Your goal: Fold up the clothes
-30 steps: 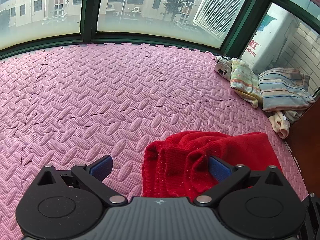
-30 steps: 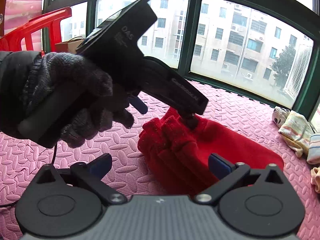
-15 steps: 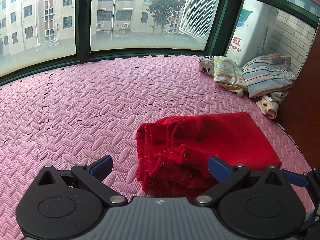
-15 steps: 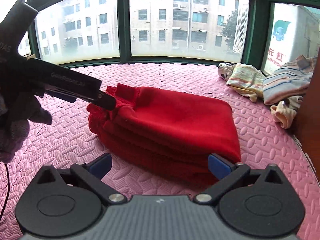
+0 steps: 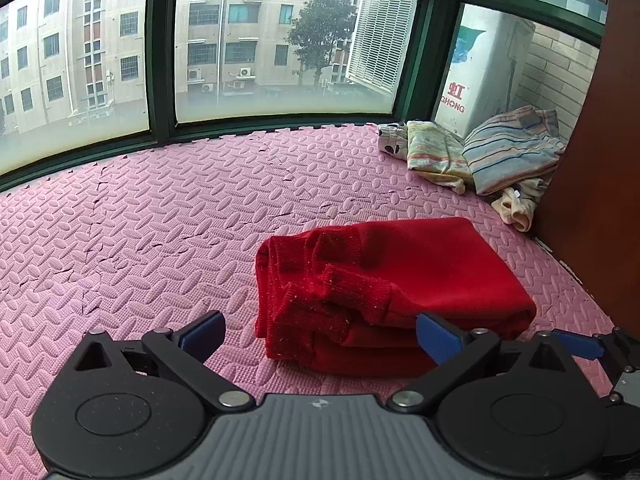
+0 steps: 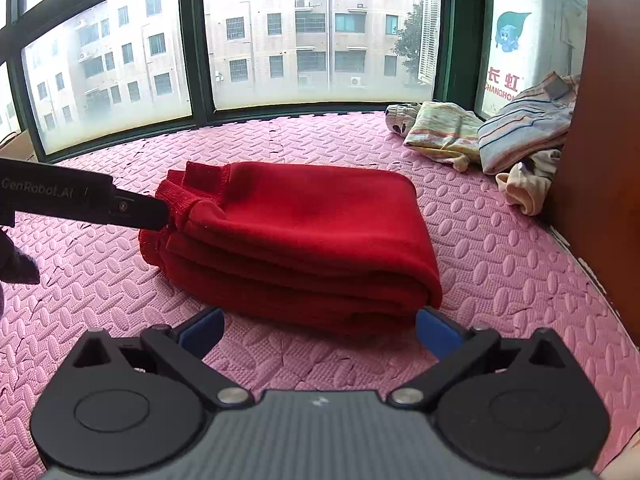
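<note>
Lying folded: thick red knit sweater (image 6: 296,236), embossed pink foam mat (image 6: 500,240).

This looks like an enclosed balcony or sunroom of a flat. A pink foam puzzle-mat floor (image 5: 168,216) runs up to a curved band of green-framed windows (image 5: 160,48). Beyond the windows stand beige apartment blocks (image 6: 312,24) with air-conditioner units, a tree (image 5: 320,40) and a large louvred unit (image 5: 380,40). At the right end of the windows, loose household laundry (image 5: 480,156) lies heaped beside a brown wooden panel (image 5: 600,160).
</note>
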The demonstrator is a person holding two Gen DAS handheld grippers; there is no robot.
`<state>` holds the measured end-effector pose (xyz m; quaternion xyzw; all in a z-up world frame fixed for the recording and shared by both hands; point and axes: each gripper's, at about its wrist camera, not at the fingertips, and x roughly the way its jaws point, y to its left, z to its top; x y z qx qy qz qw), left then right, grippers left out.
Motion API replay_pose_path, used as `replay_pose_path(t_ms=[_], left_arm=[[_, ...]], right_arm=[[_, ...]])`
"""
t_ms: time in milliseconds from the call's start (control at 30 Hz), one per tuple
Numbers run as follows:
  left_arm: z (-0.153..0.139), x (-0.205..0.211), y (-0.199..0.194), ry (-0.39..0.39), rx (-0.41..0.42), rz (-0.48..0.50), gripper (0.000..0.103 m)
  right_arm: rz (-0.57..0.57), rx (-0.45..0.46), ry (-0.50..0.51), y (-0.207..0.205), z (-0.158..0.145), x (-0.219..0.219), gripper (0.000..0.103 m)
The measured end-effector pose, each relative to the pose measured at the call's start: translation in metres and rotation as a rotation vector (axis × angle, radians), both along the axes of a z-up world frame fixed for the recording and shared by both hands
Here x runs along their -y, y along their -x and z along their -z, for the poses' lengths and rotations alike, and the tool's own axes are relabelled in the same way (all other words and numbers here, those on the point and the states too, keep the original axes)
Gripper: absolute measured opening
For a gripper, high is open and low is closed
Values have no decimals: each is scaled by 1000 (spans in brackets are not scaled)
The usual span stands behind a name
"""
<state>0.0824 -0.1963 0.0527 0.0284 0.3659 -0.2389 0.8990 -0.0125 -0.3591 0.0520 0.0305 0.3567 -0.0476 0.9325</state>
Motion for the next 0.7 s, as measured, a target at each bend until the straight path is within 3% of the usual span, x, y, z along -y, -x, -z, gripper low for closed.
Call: replay_pose_path(t_ms=[267,700], left_arm=[[-4,1,17,-11,31,-10,103],[14,-3,31,-59,-60,-12,103]], right_arm=[[46,-5,-10,5,-1,-1,103],[82,-18,-23,8,0,-11,103]])
